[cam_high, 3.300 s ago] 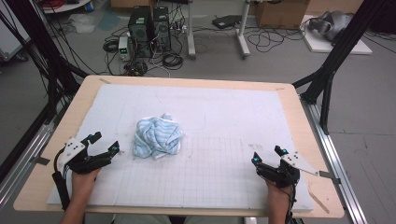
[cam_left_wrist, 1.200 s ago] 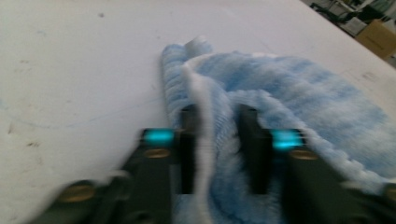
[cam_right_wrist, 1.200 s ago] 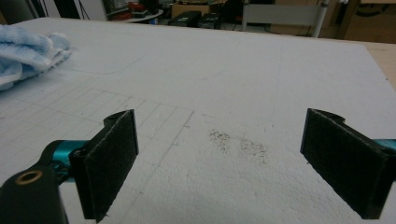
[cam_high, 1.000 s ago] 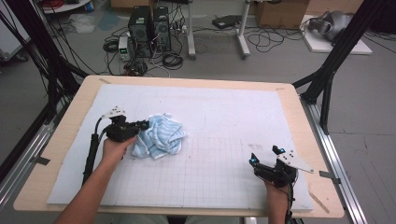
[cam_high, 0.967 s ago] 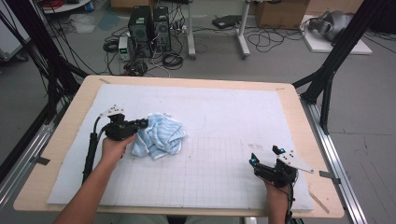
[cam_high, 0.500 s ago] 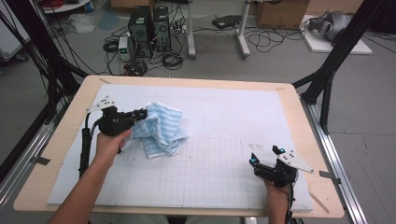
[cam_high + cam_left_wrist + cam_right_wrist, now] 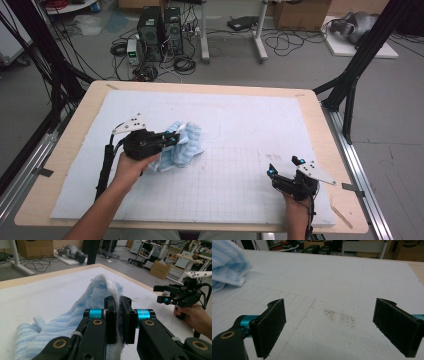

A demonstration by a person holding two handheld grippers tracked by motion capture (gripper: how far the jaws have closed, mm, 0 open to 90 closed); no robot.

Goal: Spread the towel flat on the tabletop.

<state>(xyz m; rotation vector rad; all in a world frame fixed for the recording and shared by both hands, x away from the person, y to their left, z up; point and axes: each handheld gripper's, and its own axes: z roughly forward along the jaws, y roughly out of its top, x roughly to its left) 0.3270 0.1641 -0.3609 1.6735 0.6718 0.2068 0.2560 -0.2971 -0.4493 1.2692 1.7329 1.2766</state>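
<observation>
Two grippers are at work: the left gripper [image 7: 170, 138] is clenched on a fold of the blue towel [image 7: 184, 146], which hangs from its jaws with the rest bunched on the mat [image 7: 250, 120] just below. The right gripper [image 7: 283, 172] rests well off to the side, jaws wide and empty. Judging by this, the lift-to-unfold step is in hand; next, the right gripper likely needs to reach across and pinch a free corner.

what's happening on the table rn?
A person works a handheld gripper in each hand. The left gripper is shut on a fold of the light blue towel and holds that part raised, the rest bunched on the white mat. The right gripper sits open near the mat's front right corner, holding nothing.
</observation>
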